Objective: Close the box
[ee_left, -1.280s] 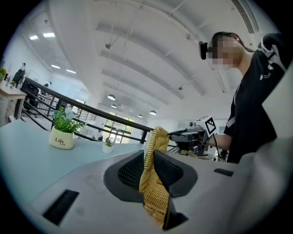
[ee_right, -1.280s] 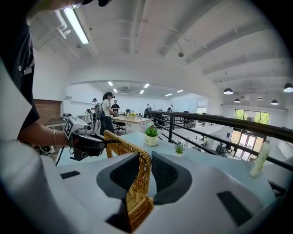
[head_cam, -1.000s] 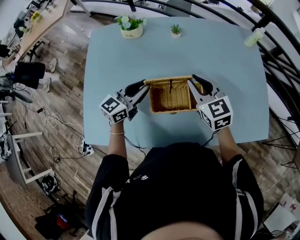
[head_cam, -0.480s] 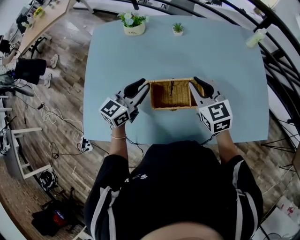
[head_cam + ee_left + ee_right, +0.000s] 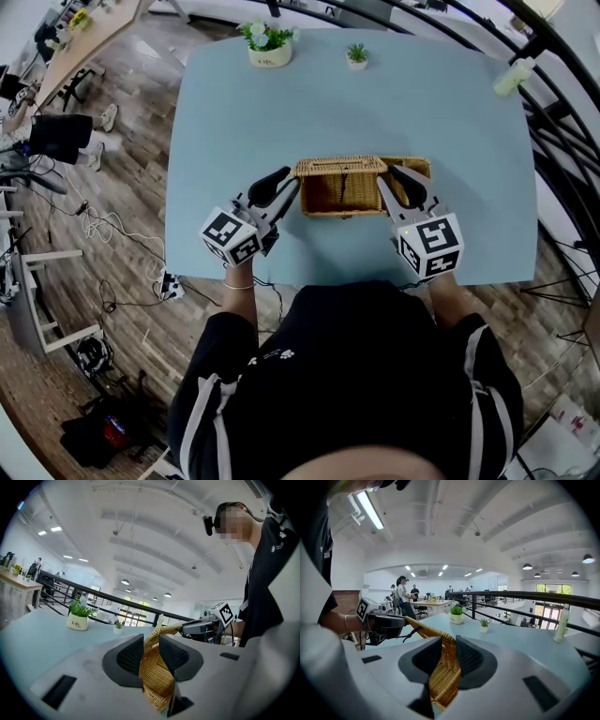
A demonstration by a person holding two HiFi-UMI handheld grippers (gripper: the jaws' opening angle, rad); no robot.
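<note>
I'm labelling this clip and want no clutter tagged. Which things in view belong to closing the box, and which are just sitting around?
Part of the job: wicker box; its lid, between the jaws of both the left gripper (jaws have just been opening) and the right gripper.
Just lying about: white-potted plant; small potted plant; pale bottle at the table's far corner.

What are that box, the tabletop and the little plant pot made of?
The box looks like woven wicker or rattan, unpainted: tan strands cross in a basket weave. The tabletop seems a smooth matte laminate or painted board, evenly pale blue; which one is unclear. The plant pot looks like glazed white ceramic, though plastic is possible.
</note>
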